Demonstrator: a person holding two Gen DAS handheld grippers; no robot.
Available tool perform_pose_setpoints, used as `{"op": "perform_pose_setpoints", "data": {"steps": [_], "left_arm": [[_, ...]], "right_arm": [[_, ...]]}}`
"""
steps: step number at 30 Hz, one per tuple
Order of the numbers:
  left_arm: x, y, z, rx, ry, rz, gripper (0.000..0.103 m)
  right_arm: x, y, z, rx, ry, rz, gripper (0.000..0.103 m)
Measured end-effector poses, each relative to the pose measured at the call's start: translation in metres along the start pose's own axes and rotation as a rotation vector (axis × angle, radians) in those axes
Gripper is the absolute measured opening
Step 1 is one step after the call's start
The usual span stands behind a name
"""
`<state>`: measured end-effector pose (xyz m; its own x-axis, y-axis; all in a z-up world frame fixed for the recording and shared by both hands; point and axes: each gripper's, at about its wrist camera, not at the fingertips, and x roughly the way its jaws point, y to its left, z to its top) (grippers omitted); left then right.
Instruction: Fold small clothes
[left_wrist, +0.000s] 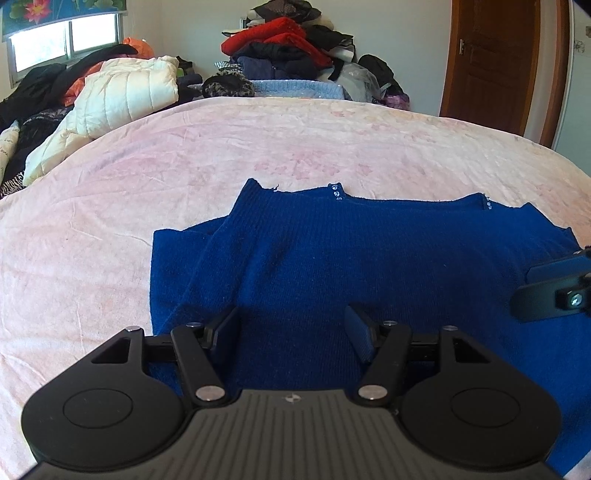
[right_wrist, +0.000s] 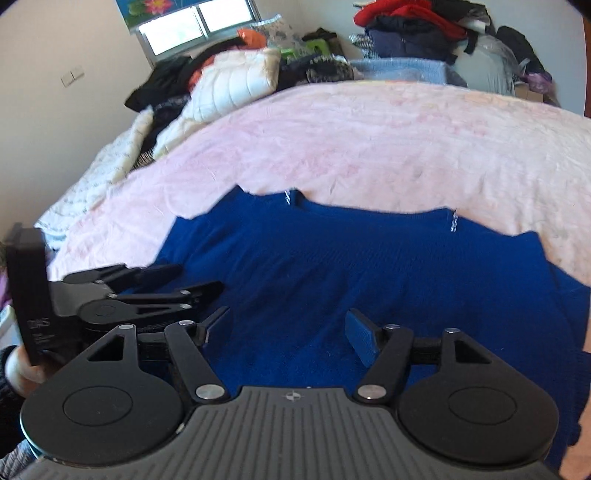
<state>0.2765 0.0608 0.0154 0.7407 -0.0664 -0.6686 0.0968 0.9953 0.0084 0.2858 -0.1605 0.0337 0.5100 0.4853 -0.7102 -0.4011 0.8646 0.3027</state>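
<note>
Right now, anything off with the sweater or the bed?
Blue sweater lies mostly flat on the pink blanket, one sleeve folded in at its left. Only oddity: loose threads at its far edge. Clothes heaped behind.

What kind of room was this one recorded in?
Most likely a bedroom: a bed under a pink blanket, clothes heaped along its far side, a wooden door.

Black left gripper (left_wrist: 291, 334), ribbed grey base, silver screws, blue pads
</note>
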Motion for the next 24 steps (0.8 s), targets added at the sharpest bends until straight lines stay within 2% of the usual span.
{"op": "perform_pose_setpoints", "data": {"steps": [1,6,8,10,12,14,17,20,22,24], "left_arm": [[0.000,0.000,0.000,-0.002,-0.002,-0.001,0.063],[0.000,0.001,-0.003,0.002,-0.020,-0.008,0.064],[-0.007,0.007,-0.002,-0.042,-0.033,-0.019,0.064],[-0.023,0.017,-0.005,-0.107,-0.074,-0.026,0.064],[-0.044,0.029,-0.013,-0.160,-0.130,-0.026,0.064],[-0.061,0.038,-0.025,-0.204,-0.152,0.004,0.064],[-0.078,0.050,-0.045,-0.268,-0.141,0.007,0.064],[-0.081,0.051,-0.057,-0.287,-0.112,0.009,0.065],[-0.079,0.050,-0.061,-0.297,-0.096,0.019,0.065],[-0.074,0.048,-0.065,-0.296,-0.066,0.015,0.065]], "right_arm": [[0.008,-0.006,-0.004,0.017,0.027,-0.013,0.071],[0.008,-0.018,-0.013,0.067,0.003,0.048,0.073],[0.007,-0.016,-0.009,0.087,0.008,0.034,0.073],[-0.004,-0.012,-0.005,0.117,-0.029,0.033,0.074],[-0.016,-0.010,0.002,0.141,-0.099,0.101,0.074],[-0.016,-0.007,0.017,0.189,-0.105,0.198,0.078],[0.009,0.008,0.049,0.242,-0.039,0.344,0.082],[0.053,0.030,0.080,0.284,0.033,0.460,0.083],[0.087,0.042,0.101,0.345,0.073,0.500,0.083],[0.115,0.048,0.118,0.395,0.099,0.488,0.083]]}}
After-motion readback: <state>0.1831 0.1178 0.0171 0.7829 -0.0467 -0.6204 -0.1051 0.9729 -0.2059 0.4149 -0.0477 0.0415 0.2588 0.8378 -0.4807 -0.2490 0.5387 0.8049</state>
